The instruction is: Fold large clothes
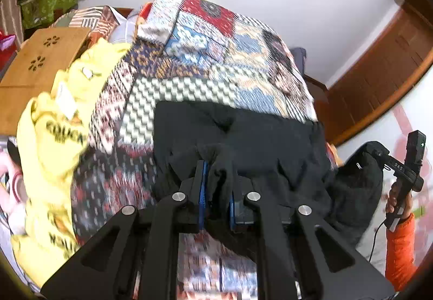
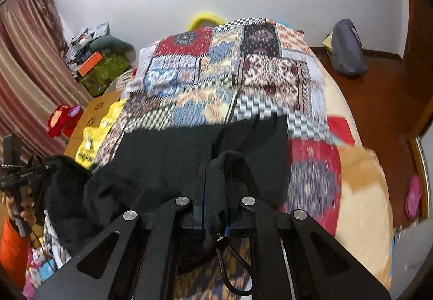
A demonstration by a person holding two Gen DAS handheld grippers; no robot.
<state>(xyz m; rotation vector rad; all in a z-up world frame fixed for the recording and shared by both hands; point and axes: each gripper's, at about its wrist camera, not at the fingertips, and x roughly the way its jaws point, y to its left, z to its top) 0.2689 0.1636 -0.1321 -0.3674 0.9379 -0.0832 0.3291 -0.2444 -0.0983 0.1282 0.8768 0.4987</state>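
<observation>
The left gripper point(image 1: 217, 186) is clamped on a bunched fold of the black garment point(image 1: 243, 135), the cloth pinched between its blue pads point(image 1: 203, 186) so that the pad faces are mostly hidden. The right gripper point(image 2: 216, 189) is likewise closed tight on a gathered edge of the same black garment point(image 2: 189, 154); only a thin blue line of its pads shows beside the cloth. From each pinch the garment runs toward twelve o'clock and lies spread on the patchwork bedcover point(image 1: 216, 62), with its far edge straight across the quilt. What kind of garment it is cannot be told, since its near part hangs out of sight behind the gripper frames. In the left view, at about three o'clock, a loose dark lobe of the cloth droops beside the right gripper's handle point(image 1: 406, 164), held by a hand point(image 1: 397, 200) in an orange sleeve point(image 1: 400, 246); the sleeve is cut off by the picture's rim. In the right view, at nine o'clock, the left tool and its hand point(image 2: 21, 208) sit at the very edge, partly hidden by cloth. At nine to ten o'clock in the left view lies a yellow garment point(image 1: 54, 137) with dark lettering too blurred to read, and past it a wooden lap table point(image 1: 43, 56). The quilt's patterns are smeared by motion in both views. A pink slipper point(image 2: 414, 200) lies on the floor at three o'clock in the right view.
</observation>
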